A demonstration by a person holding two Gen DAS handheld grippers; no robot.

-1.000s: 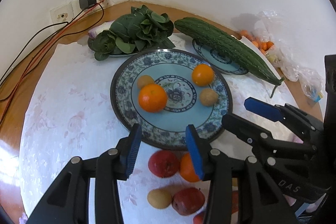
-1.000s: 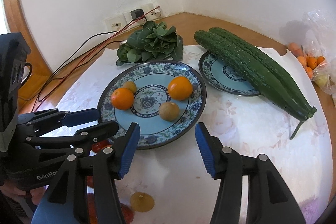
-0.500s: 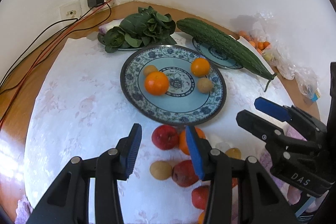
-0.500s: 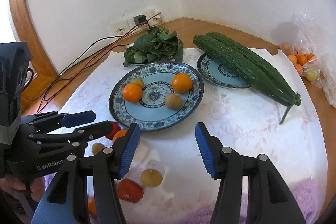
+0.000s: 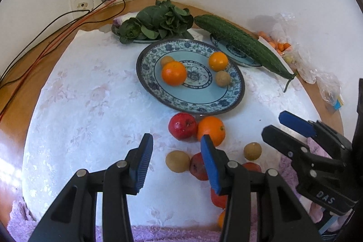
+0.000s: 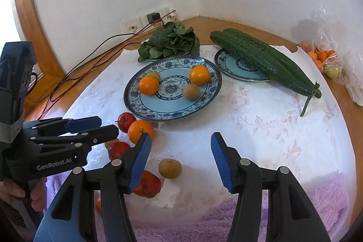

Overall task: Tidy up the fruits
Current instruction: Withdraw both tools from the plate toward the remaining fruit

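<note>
Claws first: left gripper [image 5: 175,157] and right gripper [image 6: 180,159] both gape, holding nothing. Loose fruit [image 5: 211,130] lies just ahead on the cloth at 6 o'clock of the big plate [image 5: 145,74]. Two oranges and two brown fruits already sit on it; roughly half seems done. Bare cloth [image 6: 261,119] at 3 o'clock gives room; the table edge [image 6: 347,101] lies beyond.

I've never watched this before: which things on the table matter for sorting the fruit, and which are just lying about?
Job: large blue patterned plate, loose orange, red apple, brown round fruit.
Lying about: green ridged gourds, leafy greens, plastic bag, wall cables.
</note>
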